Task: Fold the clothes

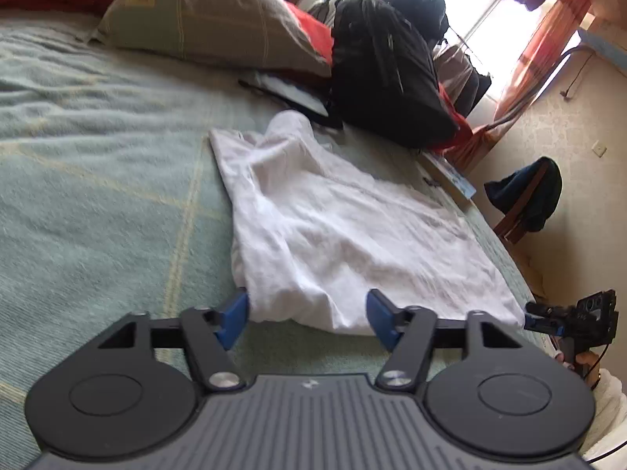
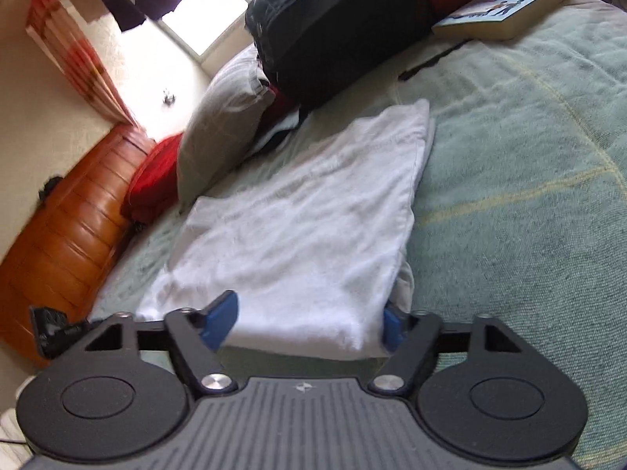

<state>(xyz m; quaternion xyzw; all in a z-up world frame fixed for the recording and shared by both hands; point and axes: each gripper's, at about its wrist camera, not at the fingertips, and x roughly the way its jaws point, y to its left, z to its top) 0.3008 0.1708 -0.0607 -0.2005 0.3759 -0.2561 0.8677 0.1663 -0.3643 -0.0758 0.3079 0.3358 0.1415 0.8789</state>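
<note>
Tools (image 1: 307, 319) (image 2: 311, 323) agape at white garment (image 1: 345, 231)

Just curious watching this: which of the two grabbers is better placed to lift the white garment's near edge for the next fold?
Probably either: the left gripper and right gripper both stand open around the near edge of the white garment.

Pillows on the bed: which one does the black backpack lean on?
The grey pillow at the bed's edge; the backpack rests against its top. The red pillow lies lower, beside the wooden footboard, clear of the bag.
</note>
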